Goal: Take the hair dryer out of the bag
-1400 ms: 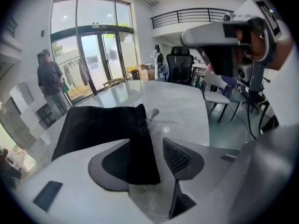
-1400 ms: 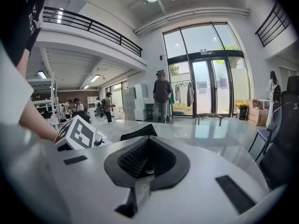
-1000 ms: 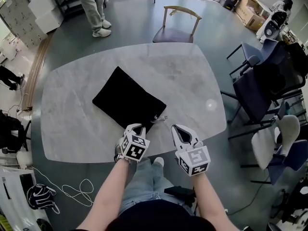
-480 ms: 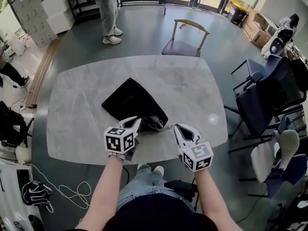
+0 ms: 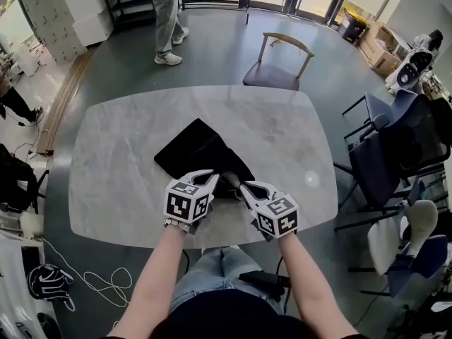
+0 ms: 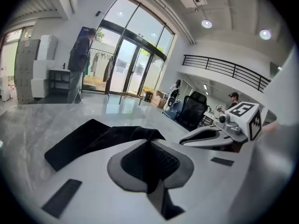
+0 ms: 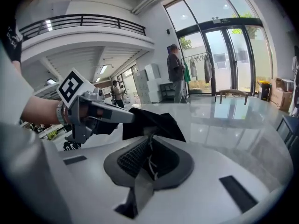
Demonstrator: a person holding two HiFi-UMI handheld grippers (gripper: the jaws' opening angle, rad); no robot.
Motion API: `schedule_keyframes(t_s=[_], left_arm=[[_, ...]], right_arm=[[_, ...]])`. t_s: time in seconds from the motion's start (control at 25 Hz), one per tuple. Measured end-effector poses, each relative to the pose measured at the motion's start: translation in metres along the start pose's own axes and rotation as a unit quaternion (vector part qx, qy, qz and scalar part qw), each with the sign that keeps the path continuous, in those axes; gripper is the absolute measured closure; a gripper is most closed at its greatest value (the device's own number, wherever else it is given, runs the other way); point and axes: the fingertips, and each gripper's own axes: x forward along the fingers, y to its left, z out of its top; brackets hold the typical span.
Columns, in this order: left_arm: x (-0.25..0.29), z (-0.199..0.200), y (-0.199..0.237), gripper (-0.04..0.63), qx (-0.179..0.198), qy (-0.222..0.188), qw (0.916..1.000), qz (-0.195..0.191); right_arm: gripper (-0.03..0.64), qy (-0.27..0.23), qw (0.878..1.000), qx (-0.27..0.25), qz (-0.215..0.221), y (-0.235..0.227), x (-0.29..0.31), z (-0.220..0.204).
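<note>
A black cloth bag [image 5: 196, 149] lies on the marble table [image 5: 113, 168], its near end bunched and lifted. My left gripper [image 5: 214, 176] is shut on the black fabric at that end, seen between its pads in the left gripper view [image 6: 150, 146]. My right gripper [image 5: 242, 186] meets the bag's mouth from the right. It is shut there on the fabric, with a thin white cord [image 7: 150, 158] running between its pads. Each gripper shows in the other's view: the right gripper [image 6: 208, 135] and the left gripper [image 7: 114, 116]. No hair dryer is visible.
A wooden chair [image 5: 279, 55] stands at the table's far side, and dark office chairs [image 5: 385, 143] crowd the right. A person [image 5: 166, 13] stands beyond the table. A white cable [image 5: 106, 282] lies on the floor at my left.
My left gripper has risen and rolled, lifting the bag's near end. My right gripper has moved left from beside the bag onto its mouth.
</note>
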Motion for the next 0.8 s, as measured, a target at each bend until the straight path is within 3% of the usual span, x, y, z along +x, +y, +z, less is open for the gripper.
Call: schedule_keyframes(t_s=[0.08, 0.16, 0.2, 0.48, 0.6, 0.8], left_arm=[[0.003, 0.002, 0.002, 0.577, 0.011, 0.011, 0.9999, -0.001], [0.007, 0.002, 0.004, 0.577, 0.014, 0.017, 0.9997, -0.002], [0.009, 0.003, 0.006, 0.577, 0.013, 0.019, 0.9997, -0.002], [0.018, 0.001, 0.011, 0.577, 0.005, 0.034, 0.9994, 0.005], [0.019, 0.0, 0.015, 0.577, -0.005, 0.035, 0.9993, 0.011], [0.018, -0.003, 0.022, 0.577, -0.014, 0.039, 0.999, 0.018]], right_arm=[[0.572, 0.026, 1.0, 0.01, 0.01, -0.004, 0.014, -0.005], [0.473, 0.06, 0.998, 0.015, 0.028, -0.006, 0.029, -0.013], [0.462, 0.078, 0.996, 0.014, 0.034, -0.008, 0.036, -0.018], [0.46, 0.174, 0.984, -0.002, 0.033, -0.027, 0.074, -0.044], [0.402, 0.21, 0.977, -0.016, 0.042, -0.025, 0.09, -0.054], [0.399, 0.238, 0.971, -0.031, 0.01, -0.03, 0.112, -0.058]])
